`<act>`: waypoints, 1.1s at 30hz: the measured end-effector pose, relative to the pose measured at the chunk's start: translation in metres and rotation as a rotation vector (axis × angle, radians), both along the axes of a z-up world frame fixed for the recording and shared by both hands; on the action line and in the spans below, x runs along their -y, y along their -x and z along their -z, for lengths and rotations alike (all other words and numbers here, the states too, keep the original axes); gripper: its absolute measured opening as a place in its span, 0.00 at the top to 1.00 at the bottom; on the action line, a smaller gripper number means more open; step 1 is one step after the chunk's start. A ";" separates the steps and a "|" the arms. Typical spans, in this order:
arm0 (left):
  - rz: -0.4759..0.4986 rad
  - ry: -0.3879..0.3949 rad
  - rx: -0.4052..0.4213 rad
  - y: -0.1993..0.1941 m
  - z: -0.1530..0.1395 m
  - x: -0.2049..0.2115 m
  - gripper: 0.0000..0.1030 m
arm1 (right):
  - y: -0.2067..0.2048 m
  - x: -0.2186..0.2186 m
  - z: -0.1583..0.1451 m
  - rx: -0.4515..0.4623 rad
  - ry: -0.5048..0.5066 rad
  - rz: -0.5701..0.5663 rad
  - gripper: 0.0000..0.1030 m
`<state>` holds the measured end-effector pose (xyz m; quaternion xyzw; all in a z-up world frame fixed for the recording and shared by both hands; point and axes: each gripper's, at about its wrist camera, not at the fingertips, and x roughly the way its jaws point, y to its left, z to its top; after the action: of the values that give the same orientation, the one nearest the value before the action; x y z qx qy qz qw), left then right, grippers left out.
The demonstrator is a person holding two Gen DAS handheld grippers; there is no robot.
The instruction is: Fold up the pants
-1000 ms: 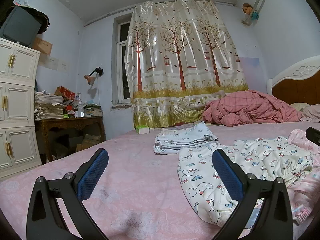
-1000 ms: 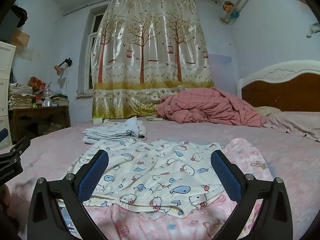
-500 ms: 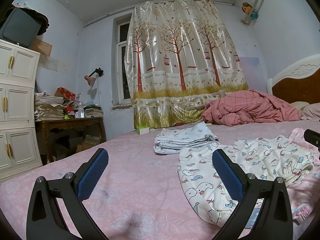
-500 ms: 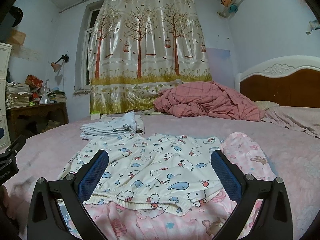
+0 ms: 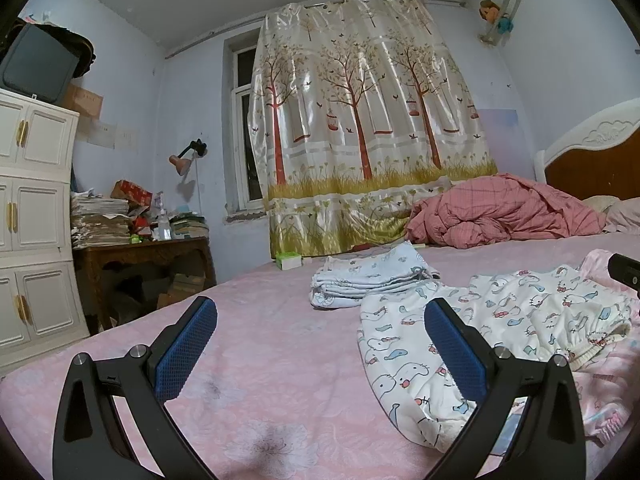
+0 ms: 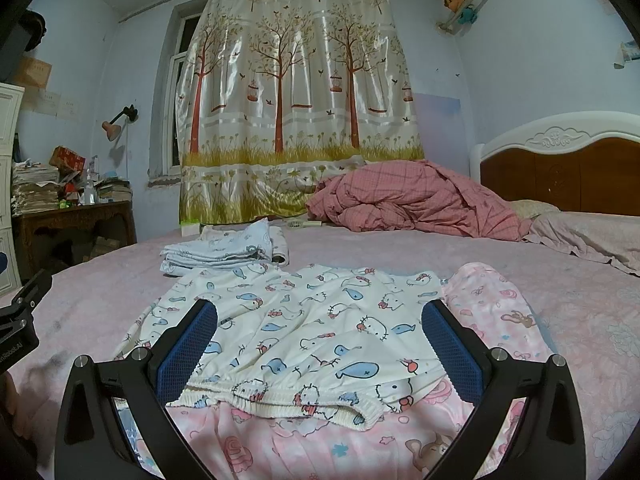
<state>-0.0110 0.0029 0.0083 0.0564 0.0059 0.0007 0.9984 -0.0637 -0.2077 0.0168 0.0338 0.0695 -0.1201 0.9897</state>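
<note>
Comparing this moment with the views of a second ago, a small advance of the right gripper (image 6: 319,350) is seen: the white cartoon-print pants (image 6: 304,328) lie larger and lower between its fingers, and the elastic waistband (image 6: 288,400) has been brought close under the pads. Almost no change is seen in the left wrist view. It is judged that a grasp at the waistband is being prepared and that no fold has yet been made in this pair.

The fingers of both grippers are spread wide, with nothing held. The left gripper (image 5: 320,350) hangs over bare pink bed sheet (image 5: 256,344), with the pants' leg just at its right finger.

The white pants are laid flat in the near middle of the bed, on top of a pink printed garment (image 6: 496,312) that shows at their near and right edges.

Counted: two grippers, one white pair of pants, one pink garment beneath, one folded stack of pale clothes (image 6: 224,252) farther to the left, one rumpled pink checked quilt (image 6: 408,204) at the far right.
</note>
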 end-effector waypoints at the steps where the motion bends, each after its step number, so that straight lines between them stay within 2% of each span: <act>1: 0.000 0.000 -0.001 0.000 0.000 0.001 0.00 | 0.000 0.000 0.000 0.000 0.000 0.000 0.00; 33: 0.000 -0.013 0.003 0.000 0.002 0.007 0.00 | -0.001 -0.001 -0.001 -0.005 0.003 0.000 0.00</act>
<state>-0.0113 -0.0041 0.0059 0.0626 0.0047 0.0006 0.9980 -0.0630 -0.2063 0.0180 0.0320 0.0720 -0.1203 0.9896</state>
